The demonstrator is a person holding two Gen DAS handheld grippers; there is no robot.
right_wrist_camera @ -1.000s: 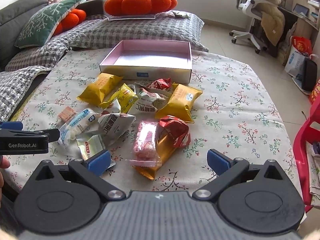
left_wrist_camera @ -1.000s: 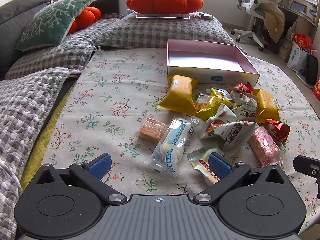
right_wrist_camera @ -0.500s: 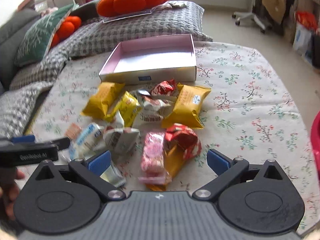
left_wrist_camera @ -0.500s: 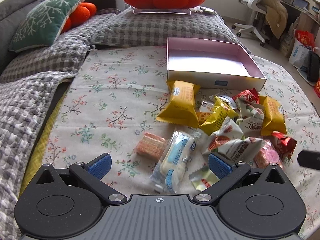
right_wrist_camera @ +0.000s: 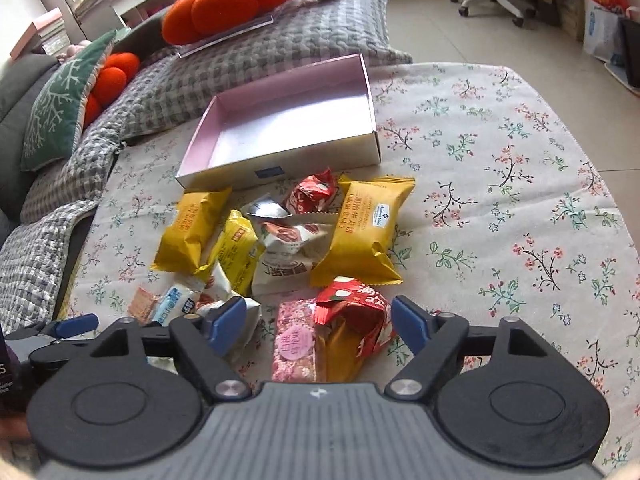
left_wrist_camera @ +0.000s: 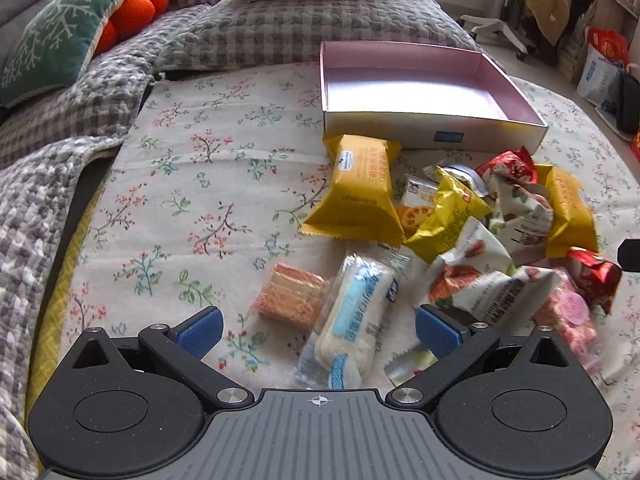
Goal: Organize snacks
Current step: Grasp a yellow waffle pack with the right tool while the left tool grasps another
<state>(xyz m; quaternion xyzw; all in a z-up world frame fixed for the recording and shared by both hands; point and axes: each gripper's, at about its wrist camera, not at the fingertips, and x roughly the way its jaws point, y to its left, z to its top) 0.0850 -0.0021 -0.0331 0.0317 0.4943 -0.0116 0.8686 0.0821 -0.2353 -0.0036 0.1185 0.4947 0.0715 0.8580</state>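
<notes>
A heap of snack packets lies on the flowered cloth in front of an empty pink box (left_wrist_camera: pixel 424 92) (right_wrist_camera: pixel 288 128). My left gripper (left_wrist_camera: pixel 318 334) is open low over the cloth. A white-and-blue packet (left_wrist_camera: pixel 352 320) and an orange wafer pack (left_wrist_camera: pixel 290 296) lie between its blue pads without touching them. My right gripper (right_wrist_camera: pixel 319 325) has its jaws closing around a pink packet (right_wrist_camera: pixel 296 340) and a red packet (right_wrist_camera: pixel 352 312); the pads do not press on either. Yellow packets (right_wrist_camera: pixel 368 228) (left_wrist_camera: pixel 360 192) lie nearer the box. The left gripper (right_wrist_camera: pixel 60 332) shows at the right wrist view's left edge.
A grey checked blanket (left_wrist_camera: pixel 72 120), a green cushion (left_wrist_camera: pixel 52 40) and orange pumpkin cushions (right_wrist_camera: pixel 236 4) border the cloth on the left and behind. An office chair (left_wrist_camera: pixel 516 4) and bags (right_wrist_camera: pixel 600 20) stand on the floor at the far right. The cloth's right side (right_wrist_camera: pixel 520 200) is bare.
Both grippers have moved forward and lower toward the snack heap. The right gripper's jaws have narrowed around the pink and red packets, and its view has rolled.
</notes>
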